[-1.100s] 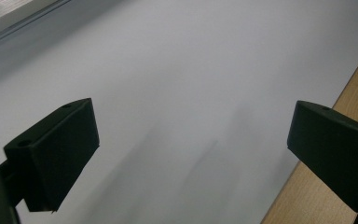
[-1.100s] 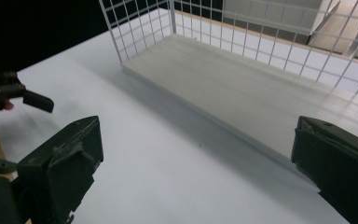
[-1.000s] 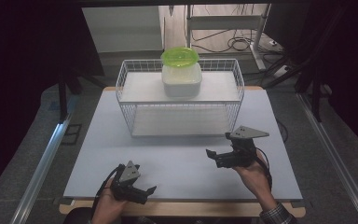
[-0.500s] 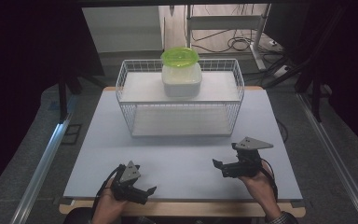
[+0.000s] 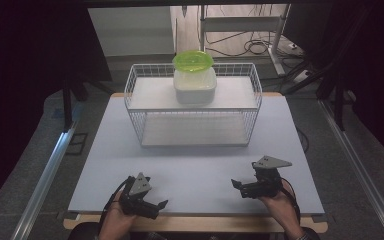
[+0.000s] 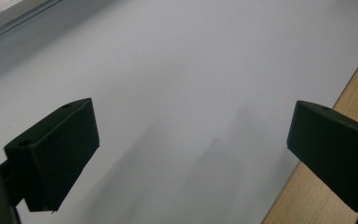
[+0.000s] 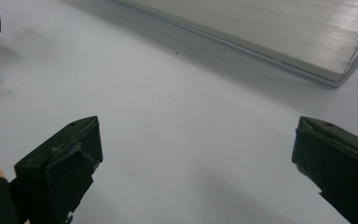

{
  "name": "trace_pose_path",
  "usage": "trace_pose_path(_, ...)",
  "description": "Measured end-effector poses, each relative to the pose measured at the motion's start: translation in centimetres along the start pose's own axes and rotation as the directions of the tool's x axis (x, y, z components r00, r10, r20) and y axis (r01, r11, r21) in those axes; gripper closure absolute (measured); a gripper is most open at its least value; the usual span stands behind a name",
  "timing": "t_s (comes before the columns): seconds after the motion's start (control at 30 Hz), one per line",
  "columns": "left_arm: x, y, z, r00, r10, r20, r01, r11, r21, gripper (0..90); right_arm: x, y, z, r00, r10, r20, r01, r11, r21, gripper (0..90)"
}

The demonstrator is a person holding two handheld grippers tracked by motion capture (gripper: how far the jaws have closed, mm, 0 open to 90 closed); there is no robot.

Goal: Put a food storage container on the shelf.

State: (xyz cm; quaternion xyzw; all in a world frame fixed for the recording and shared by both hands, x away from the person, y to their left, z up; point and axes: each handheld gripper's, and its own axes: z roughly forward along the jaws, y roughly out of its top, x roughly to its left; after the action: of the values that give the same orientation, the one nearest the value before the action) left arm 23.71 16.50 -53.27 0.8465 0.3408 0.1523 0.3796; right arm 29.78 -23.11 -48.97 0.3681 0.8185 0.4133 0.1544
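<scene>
A white wire rack (image 5: 192, 107) stands at the back middle of the pale table mat (image 5: 195, 170). On its upper shelf sits a white tub (image 5: 195, 85) with a green lid (image 5: 193, 60). My left gripper (image 5: 156, 206) rests near the front left edge, open, nothing between its jaws. My right gripper (image 5: 238, 189) hovers low at the front right, open and empty, pointing left. In the left gripper view the gripper (image 6: 191, 154) has its jaws wide apart over the bare mat. In the right gripper view the gripper (image 7: 196, 163) faces the rack's lower shelf board (image 7: 279, 32).
The wooden table edge (image 5: 195, 223) runs along the front; it also shows as a tan strip (image 6: 335, 140) in the left gripper view. Metal rails (image 5: 45, 175) flank the table on the floor. Cables (image 5: 245, 47) and a stand lie behind the rack.
My right gripper has come down and back toward the front edge of the table. The left gripper has stayed put.
</scene>
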Motion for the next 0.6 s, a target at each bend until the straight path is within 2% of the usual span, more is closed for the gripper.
trace_pose_path(0.1, 0.0, 0.0, 0.0, 1.0, -0.001, 0.001, 0.001, 1.0, 0.001, 1.9, 0.0, -0.6, 0.2, 1.0, -0.004, -0.005, 0.004, 1.0, 0.014, 2.1)
trace_pose_path(0.3, 0.0, 0.0, 0.2, 1.0, -0.002, 0.002, 0.002, 1.0, 0.007, 1.9, 0.3, -1.4, 1.4, 0.9999, -0.014, -0.008, 0.015, 0.996, 0.091, 2.3)
trace_pose_path(0.43, 0.0, -0.1, 0.2, 1.0, -0.004, 0.003, 0.004, 0.9999, 0.009, 1.9, 0.5, -1.5, 1.6, 0.9996, -0.026, -0.009, 0.027, 0.994, 0.106, 2.3)
trace_pose_path(0.6, 0.0, 0.0, 0.3, 1.0, -0.005, 0.003, 0.005, 1.0, 0.008, 1.8, 0.3, -1.6, 1.8, 0.9999, -0.01, -0.004, 0.01, 0.993, 0.118, 2.3)
